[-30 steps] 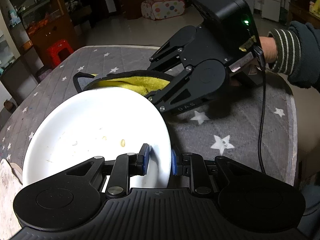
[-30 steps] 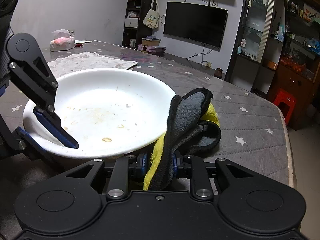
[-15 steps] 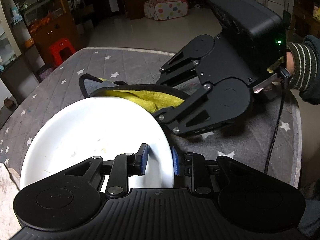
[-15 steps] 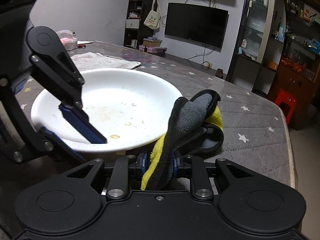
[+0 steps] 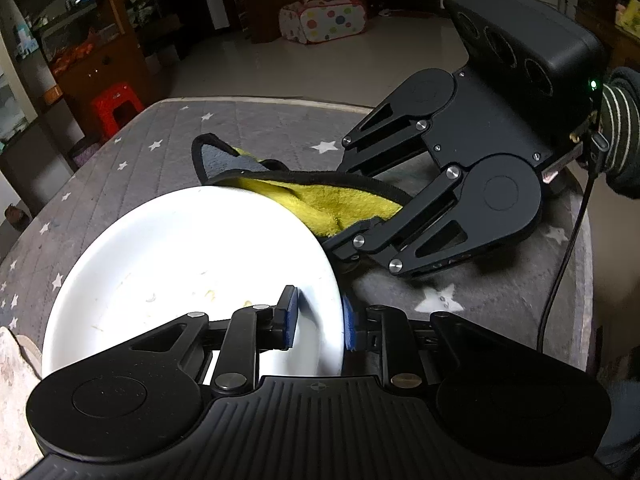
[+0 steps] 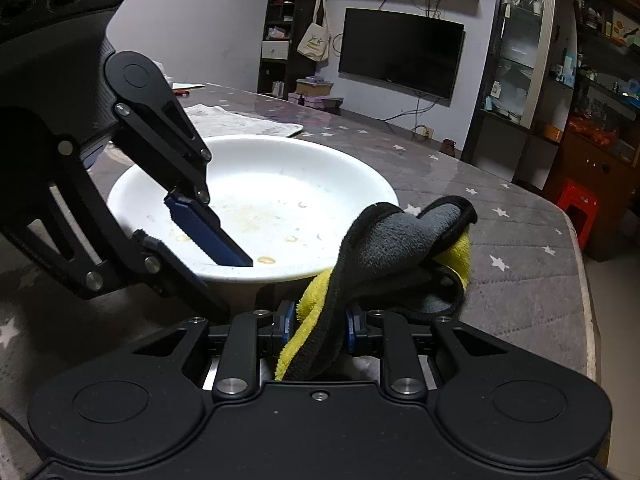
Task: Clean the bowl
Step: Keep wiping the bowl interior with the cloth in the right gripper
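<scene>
A white bowl (image 5: 192,264) with dried food specks sits on the grey star-patterned tablecloth (image 5: 480,292). My left gripper (image 5: 318,318) is shut on the bowl's near rim, one blue pad inside and one outside. In the right wrist view the same bowl (image 6: 280,184) lies ahead, with the left gripper (image 6: 212,254) pinching its rim. My right gripper (image 6: 318,326) is shut on a grey and yellow cloth (image 6: 392,248) that drapes beside the bowl's right edge. The left wrist view shows the right gripper (image 5: 352,236) and the cloth (image 5: 320,200) just behind the bowl's far rim.
A pale patterned mat (image 6: 240,120) lies on the table beyond the bowl. The table edge (image 6: 580,272) runs along the right, with a red stool (image 6: 576,208) on the floor past it. A cable (image 5: 560,264) hangs from the right gripper.
The right gripper with the cloth has moved closer to the bowl's rim. The left gripper keeps its hold on the bowl, which has shifted little.
</scene>
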`<act>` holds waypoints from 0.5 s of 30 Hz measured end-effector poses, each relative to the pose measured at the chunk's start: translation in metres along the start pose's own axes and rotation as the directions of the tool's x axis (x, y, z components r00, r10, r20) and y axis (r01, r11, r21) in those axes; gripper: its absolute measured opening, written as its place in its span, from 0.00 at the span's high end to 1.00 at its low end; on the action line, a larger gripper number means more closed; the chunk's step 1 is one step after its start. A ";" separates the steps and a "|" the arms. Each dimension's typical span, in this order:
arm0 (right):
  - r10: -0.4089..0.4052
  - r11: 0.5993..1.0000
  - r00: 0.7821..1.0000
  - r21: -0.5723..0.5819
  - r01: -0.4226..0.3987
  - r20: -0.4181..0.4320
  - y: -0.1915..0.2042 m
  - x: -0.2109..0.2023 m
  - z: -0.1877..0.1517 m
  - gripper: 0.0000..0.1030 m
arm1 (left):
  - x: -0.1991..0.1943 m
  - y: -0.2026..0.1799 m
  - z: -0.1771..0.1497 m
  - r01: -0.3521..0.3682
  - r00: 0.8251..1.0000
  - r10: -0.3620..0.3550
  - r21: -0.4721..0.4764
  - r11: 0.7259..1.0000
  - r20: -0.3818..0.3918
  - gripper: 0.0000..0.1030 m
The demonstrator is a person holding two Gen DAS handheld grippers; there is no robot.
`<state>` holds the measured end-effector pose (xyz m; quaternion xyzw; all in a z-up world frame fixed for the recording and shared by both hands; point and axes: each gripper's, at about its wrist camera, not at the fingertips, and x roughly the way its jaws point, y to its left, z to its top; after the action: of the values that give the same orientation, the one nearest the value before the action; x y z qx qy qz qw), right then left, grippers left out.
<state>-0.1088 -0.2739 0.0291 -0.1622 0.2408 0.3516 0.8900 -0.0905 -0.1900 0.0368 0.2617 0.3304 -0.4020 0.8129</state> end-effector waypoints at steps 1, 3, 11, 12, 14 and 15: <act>0.001 1.000 1.000 0.000 -0.001 0.000 0.000 -0.001 0.000 0.75 | 0.000 0.000 -0.001 0.000 1.000 0.000 0.000 1.000 0.000 0.78; 0.003 1.000 1.000 0.000 -0.003 -0.001 -0.001 0.000 0.000 0.75 | 0.000 0.001 -0.001 0.001 1.000 -0.001 0.000 1.000 0.000 0.78; -0.006 1.000 1.000 0.003 0.006 -0.001 -0.009 0.007 0.002 0.75 | 0.001 0.001 -0.003 0.007 1.000 -0.006 0.014 1.000 -0.003 0.78; -0.007 1.000 1.000 0.002 0.007 -0.001 -0.010 0.008 0.003 0.75 | 0.001 0.001 -0.003 0.008 1.000 -0.008 0.016 1.000 -0.004 0.78; -0.009 1.000 1.000 -0.001 0.009 -0.003 -0.014 0.012 0.004 0.75 | 0.001 0.001 -0.004 0.010 1.000 -0.010 0.018 1.000 -0.004 0.78; -0.008 1.000 1.000 -0.002 0.008 -0.003 -0.014 0.013 0.004 0.75 | 0.001 0.000 -0.004 0.011 1.000 -0.011 0.019 1.000 -0.005 0.78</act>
<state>-0.0896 -0.2752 0.0270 -0.1648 0.2411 0.3480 0.8908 -0.0912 -0.1871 0.0333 0.2687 0.3298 -0.4091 0.8073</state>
